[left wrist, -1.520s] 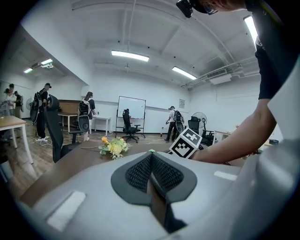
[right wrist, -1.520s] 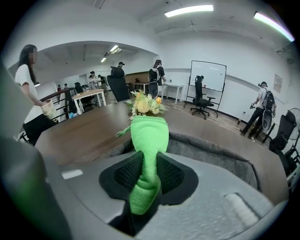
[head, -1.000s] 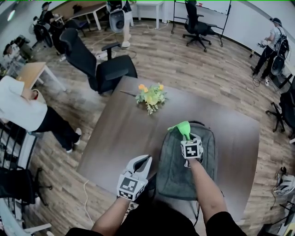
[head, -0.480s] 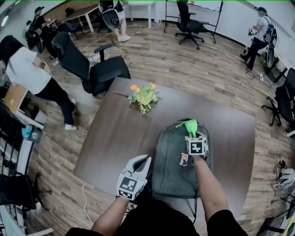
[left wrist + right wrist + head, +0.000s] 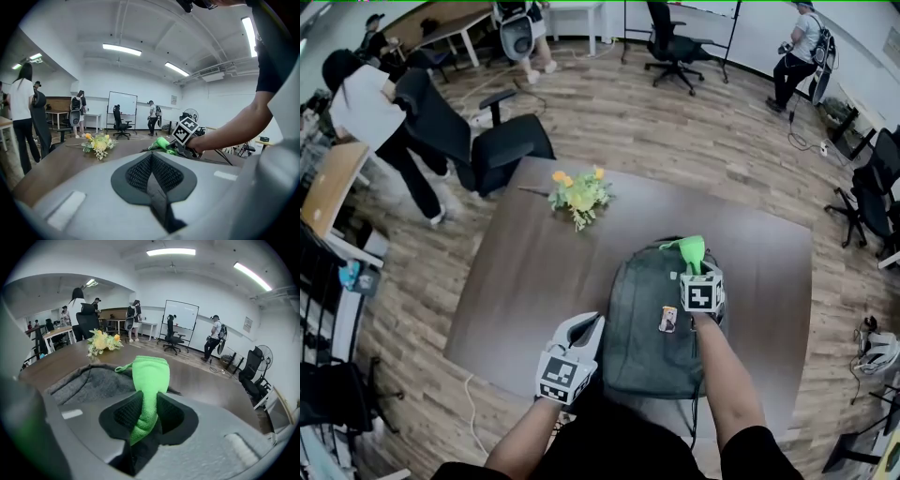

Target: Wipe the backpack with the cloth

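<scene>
Head view: a grey backpack [image 5: 652, 323] lies flat on a dark wooden tabletop [image 5: 534, 272], close to the person's edge. The right gripper [image 5: 697, 275] is over the backpack's far end, and a green cloth [image 5: 692, 251] sticks out ahead of it, at the bag's upper rim. The left gripper [image 5: 589, 325] hangs just beside the backpack's left side. A bunch of yellow flowers [image 5: 578, 195] lies farther back on the tabletop.

Left gripper view: its fingers [image 5: 136, 174] are pressed together – nothing sits between them.

Right gripper view: its fingers [image 5: 123, 416] pinch the cloth – the free end stands up ahead of them, above the grey backpack fabric.
</scene>
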The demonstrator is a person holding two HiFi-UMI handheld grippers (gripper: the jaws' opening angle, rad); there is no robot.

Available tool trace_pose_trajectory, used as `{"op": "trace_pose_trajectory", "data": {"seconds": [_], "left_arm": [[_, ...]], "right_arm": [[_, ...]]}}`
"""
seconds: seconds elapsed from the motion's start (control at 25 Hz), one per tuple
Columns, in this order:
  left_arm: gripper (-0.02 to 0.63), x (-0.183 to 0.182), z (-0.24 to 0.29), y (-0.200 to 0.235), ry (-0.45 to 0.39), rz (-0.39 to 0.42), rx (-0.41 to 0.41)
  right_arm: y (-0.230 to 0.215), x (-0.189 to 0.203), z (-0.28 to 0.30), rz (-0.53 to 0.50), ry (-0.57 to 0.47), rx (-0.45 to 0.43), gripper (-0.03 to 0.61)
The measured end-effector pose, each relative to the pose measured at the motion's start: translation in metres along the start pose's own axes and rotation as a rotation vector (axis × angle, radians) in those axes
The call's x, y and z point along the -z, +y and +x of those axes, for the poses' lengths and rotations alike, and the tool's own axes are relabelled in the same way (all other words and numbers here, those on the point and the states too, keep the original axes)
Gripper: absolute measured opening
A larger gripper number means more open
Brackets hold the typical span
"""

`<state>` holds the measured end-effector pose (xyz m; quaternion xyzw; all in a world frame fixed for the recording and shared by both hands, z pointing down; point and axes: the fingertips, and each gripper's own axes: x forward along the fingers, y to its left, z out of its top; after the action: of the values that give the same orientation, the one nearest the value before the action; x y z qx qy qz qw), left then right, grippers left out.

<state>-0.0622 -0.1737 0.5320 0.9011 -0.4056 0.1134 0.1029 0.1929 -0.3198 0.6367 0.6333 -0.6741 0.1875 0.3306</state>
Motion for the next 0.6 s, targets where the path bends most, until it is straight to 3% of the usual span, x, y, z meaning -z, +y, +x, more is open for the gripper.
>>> {"op": "trace_pose_trajectory", "data": {"seconds": [0.2, 0.44, 0.6], "left_arm": [[0.017, -0.001, 0.002, -0.001, -0.008, 0.007, 0.006], [0.017, -0.001, 0.002, -0.007, -0.009, 0.002, 0.025], [0.017, 0.002, 0.001, -0.008, -0.012, 0.005, 0.028]], "right_arm": [[-0.015, -0.003, -0.01, -0.011, -0.008, 0.043, 0.098], [-0.046, 0.026, -0.019, 0.045, 0.071, 0.122, 0.098], [-0.048, 0.015, -0.028, 0.056, 0.006, 0.107, 0.098]]}}
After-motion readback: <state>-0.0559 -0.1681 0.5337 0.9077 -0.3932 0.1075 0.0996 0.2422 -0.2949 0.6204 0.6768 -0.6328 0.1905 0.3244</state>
